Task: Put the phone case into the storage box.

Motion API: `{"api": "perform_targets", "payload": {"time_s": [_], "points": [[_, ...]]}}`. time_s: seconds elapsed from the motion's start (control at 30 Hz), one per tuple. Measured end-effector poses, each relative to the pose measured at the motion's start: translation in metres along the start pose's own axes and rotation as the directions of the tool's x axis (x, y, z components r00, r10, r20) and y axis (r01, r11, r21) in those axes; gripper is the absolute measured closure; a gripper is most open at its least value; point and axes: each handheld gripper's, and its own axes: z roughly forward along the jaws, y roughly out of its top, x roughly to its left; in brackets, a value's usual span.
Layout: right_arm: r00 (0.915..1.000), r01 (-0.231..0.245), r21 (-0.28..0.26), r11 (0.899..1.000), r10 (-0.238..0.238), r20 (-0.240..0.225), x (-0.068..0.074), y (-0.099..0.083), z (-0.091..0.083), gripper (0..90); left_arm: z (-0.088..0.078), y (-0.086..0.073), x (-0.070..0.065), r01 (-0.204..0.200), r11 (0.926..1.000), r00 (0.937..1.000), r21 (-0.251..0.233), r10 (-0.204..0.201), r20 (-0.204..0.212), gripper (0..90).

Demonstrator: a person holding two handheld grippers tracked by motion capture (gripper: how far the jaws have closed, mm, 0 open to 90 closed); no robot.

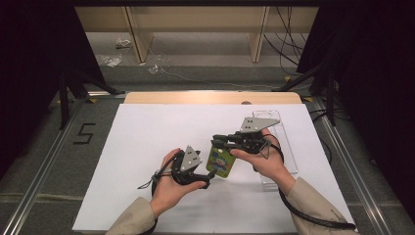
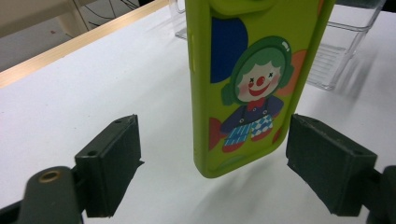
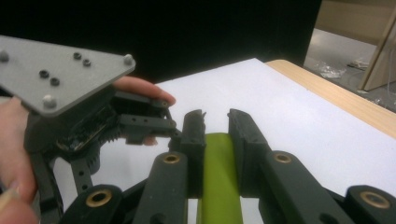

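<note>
The right hand-held gripper [image 1: 219, 143] is clenched on the upper end of a lime-green phone case [image 1: 219, 163], its two black pads pressed against the case's faces in the right gripper view [image 3: 215, 154]. The case hangs down from those jaws, clear of the white surface [image 1: 147, 132], printed side toward the left hand-held gripper.

The left hand-held gripper [image 1: 208, 180] sits just below and beside the case. In the left gripper view its jaws stand wide apart, released, with the lower end of the case [image 2: 252, 84] between them. The right-hand pad [image 2: 327, 163] stands close to the case's edge and the left-hand pad [image 2: 112, 158] well apart from it; neither presses on it.

The print on the case shows a clown figure with green hair and a red nose, over blue and orange patches.

A clear plastic box [image 1: 279, 142] lies on the surface just behind the right hand-held gripper, partly under the person's right hand [image 1: 264, 159]. The person's left hand [image 1: 169, 188] holds the left hand-held gripper near the front of the surface. The grey three-cornered plate [image 3: 60, 70] of the left hand-held gripper shows in the right gripper view, beside the clenched jaws.
</note>
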Motion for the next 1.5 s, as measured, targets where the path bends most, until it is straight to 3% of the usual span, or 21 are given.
{"api": "perform_targets", "payload": {"time_s": [0.27,0.53,0.87,1.1,1.33,1.5], "points": [[0.9982,0.051,0.028,0.998,-0.051,-0.033,0.001,0.002,-0.001,77.6,0.002,-0.002,0.003,0.009,0.9999,0.9989,0.006,-0.009,0.047,22.1],[0.9955,0.074,0.041,0.996,-0.071,-0.063,0.002,0.003,-0.001,77.6,0.005,-0.005,0.008,0.004,1.0,0.9955,0.007,-0.005,0.095,27.2],[0.9924,0.086,0.054,0.995,-0.081,-0.093,0.005,0.002,0.002,77.6,0.009,-0.008,0.009,-0.005,1.0,0.9854,0.0,0.005,0.17,33.8],[0.9902,0.088,0.056,0.995,-0.081,-0.114,0.006,0.002,0.004,77.6,0.011,-0.009,0.01,-0.024,0.9997,0.9801,0.005,0.022,0.197,37.7],[0.9887,0.086,0.053,0.995,-0.079,-0.128,0.008,0.003,0.004,77.6,0.012,-0.009,0.01,-0.026,0.9995,0.9668,-0.02,0.03,0.254,46.8],[0.9875,0.088,0.051,0.995,-0.08,-0.136,0.008,0.003,0.004,77.6,0.011,-0.009,0.012,-0.031,0.9991,0.967,-0.028,0.037,0.252,54.0]]}}
